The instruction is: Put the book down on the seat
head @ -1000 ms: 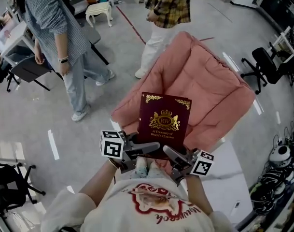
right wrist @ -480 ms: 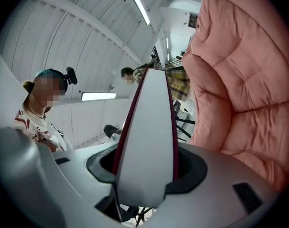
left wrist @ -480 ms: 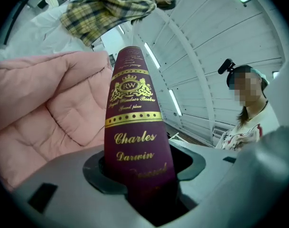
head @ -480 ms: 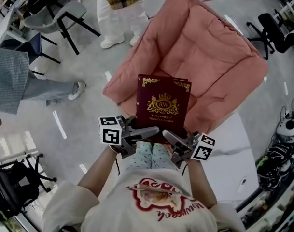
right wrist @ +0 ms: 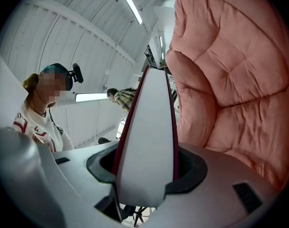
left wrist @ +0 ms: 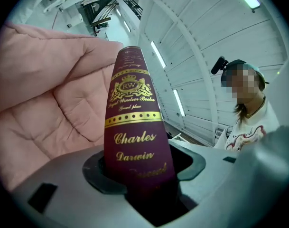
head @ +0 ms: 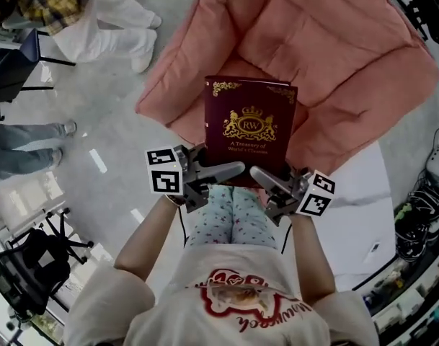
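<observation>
left gripper view alone shows spine lettering on the book (left wrist: 135,127), clamped by left hand-held gripper (head: 230,170) and right hand-held gripper (head: 261,174).

The book (head: 250,132) is btwn the person and the seat (head: 334,42), overlapping the seat's near edge in the head view. The left gripper (head: 223,171) clamps its near-left corner, spine side; the right gripper (head: 268,179) clamps its near-right corner, page side. The seat spreads ahead & to the right. Bystanders' legs (head: 104,27) stand far-left on the floor (head: 111,121), w/ an office chair (head: 24,283) near-left.
</observation>
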